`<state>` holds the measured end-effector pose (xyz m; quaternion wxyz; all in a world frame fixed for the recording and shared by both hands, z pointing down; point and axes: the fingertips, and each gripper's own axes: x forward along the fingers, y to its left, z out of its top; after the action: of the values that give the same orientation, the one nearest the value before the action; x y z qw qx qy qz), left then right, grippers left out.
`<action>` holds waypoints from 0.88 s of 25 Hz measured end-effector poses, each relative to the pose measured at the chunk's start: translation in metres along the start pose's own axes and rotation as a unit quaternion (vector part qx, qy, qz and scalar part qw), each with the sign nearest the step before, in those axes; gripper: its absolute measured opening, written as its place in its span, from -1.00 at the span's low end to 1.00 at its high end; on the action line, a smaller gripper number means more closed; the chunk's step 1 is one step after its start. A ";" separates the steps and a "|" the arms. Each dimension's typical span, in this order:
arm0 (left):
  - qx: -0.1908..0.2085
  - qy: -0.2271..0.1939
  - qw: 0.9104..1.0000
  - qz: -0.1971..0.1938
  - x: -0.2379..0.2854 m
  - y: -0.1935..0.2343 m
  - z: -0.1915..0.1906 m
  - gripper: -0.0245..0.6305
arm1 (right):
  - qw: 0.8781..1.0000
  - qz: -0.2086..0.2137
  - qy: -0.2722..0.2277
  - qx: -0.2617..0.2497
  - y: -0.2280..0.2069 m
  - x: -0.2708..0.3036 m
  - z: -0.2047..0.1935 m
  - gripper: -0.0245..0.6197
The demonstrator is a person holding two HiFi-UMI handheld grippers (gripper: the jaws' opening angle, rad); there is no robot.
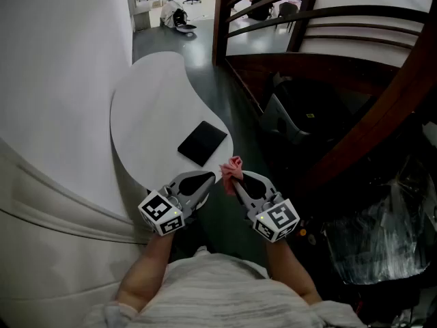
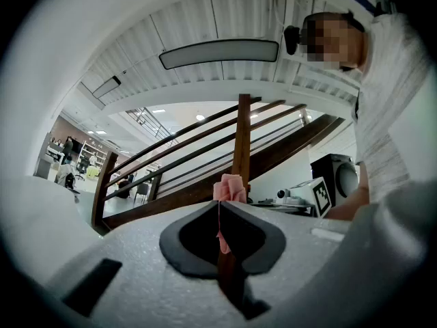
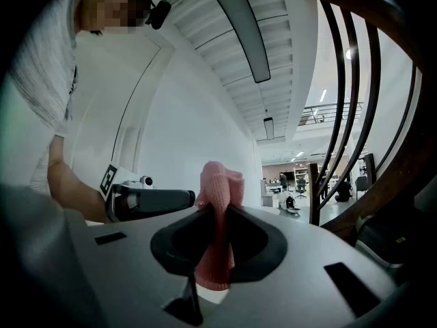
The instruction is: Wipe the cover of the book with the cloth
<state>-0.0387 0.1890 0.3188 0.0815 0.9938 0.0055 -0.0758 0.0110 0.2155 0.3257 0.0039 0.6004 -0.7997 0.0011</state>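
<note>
Head view: book (image 1: 202, 143) lies near table (image 1: 150, 108) edge.

Both bare forearms are reaching forward, the left gripper (image 1: 210, 183) and right gripper (image 1: 233, 181) angling together, each one's fingers pinching the pink cloth (image 1: 233, 167).
</note>
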 end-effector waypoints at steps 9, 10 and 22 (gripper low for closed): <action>0.006 0.001 1.000 -0.014 0.002 0.002 -0.001 -0.87 | 1.000 0.001 0.002 0.012 -0.003 0.011 -0.002 -0.76; 0.006 0.001 1.000 -0.015 0.002 0.002 -0.001 -0.87 | 1.000 0.001 0.002 0.011 -0.003 0.012 -0.003 -0.76; -0.003 -0.021 1.000 0.000 -0.008 0.019 0.012 -0.87 | 0.998 -0.014 -0.036 0.042 -0.012 0.013 0.017 -0.76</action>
<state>-0.0482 0.1684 0.3116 0.0843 0.9918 0.0040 -0.0964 0.0187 0.1999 0.3090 -0.0497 0.6110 -0.7900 0.0133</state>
